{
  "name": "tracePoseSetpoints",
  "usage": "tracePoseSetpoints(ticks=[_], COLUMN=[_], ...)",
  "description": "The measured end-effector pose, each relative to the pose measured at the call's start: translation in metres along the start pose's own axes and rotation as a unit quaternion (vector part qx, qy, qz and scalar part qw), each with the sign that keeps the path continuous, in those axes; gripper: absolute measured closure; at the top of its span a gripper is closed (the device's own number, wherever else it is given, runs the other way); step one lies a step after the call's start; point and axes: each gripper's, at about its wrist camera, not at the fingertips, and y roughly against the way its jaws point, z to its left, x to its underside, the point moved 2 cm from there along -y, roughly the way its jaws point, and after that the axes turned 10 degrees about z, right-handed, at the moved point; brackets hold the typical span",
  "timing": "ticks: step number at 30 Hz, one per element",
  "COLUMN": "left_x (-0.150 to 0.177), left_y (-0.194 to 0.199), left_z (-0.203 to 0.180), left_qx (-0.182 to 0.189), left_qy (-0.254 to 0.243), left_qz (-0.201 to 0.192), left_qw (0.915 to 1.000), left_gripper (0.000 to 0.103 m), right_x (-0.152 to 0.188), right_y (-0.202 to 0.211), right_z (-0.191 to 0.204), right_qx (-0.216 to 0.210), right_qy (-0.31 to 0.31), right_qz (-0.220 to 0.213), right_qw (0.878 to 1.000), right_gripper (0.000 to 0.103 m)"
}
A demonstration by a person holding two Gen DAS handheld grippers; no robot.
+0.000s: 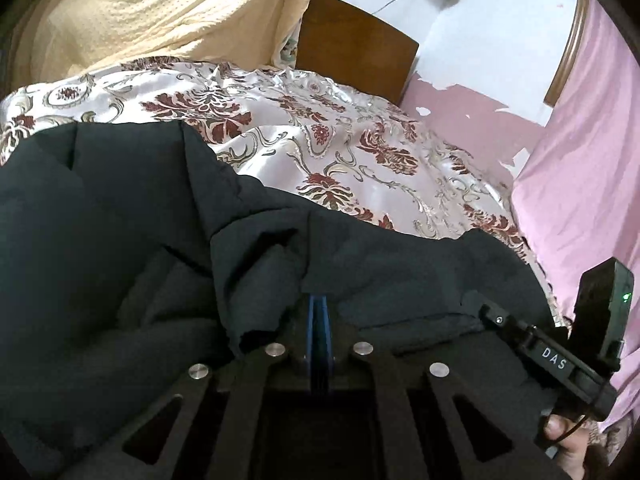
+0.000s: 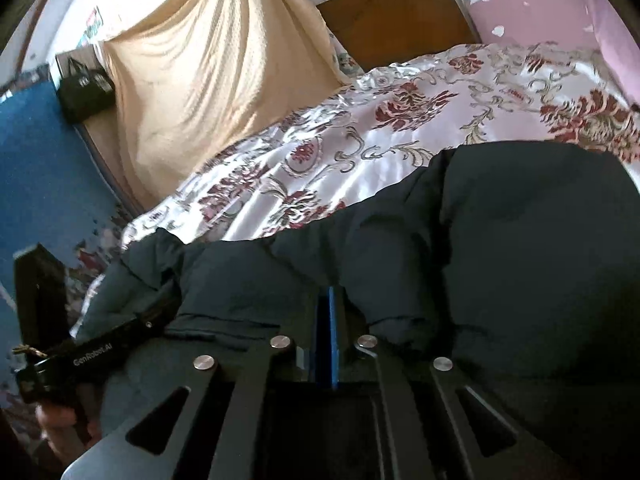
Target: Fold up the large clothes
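Floral satin bedspread (image 1: 320,128) lies at twelve o'clock. Left gripper (image 1: 319,308) and right gripper (image 2: 330,300) each pinch the black padded jacket (image 1: 120,240). Its bulky fabric could slip loose.

The garment (image 1: 140,248) lies on the bedspread (image 1: 320,128), directly ahead of both tools and bunched around them. The left gripper (image 1: 319,312) has its jaws together, with a fold of the garment draped over its tips. The right gripper (image 2: 331,304) sits likewise, its tips buried in the garment (image 2: 500,240). Beyond the garment, the bedspread (image 2: 360,132) extends forward to the headboard (image 1: 352,56). A hanging cloth (image 1: 168,12) stands ahead and left of the left tool, beside the headboard. A bag (image 2: 84,88) sits far left of the right tool, beside the hanging cloth (image 2: 208,72). A curtain (image 1: 580,152) hangs right of the left tool.
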Motion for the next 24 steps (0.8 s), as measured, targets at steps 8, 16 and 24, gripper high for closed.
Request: tracePoseSetpoints(ticks=[8,16,24], left_x=[0.001,0.014,0.021], left_y=[0.001,0.031,0.065], left_z=[-0.001,-0.023,-0.012], left_qx=[0.000,0.030,-0.019], left_qy=[-0.001,-0.051,-0.002], left_qz=[-0.004,-0.065,-0.163], left_qw=[1.0000,0.9961,0.9865], left_gripper=[0.096,0.010,0.001], right_x=[0.003,0.009,0.010], right_y=[0.003,0.027,0.049], right_z=[0.017,0.043,0.044], right_qx=[0.011,0.055,0.100], right_qy=[0.034,0.104,0.097], right_qz=[-0.004,-0.054,-0.101], right_qw=[0.999,0.992,0.985], right_gripper=[0.067,0.034,0.030])
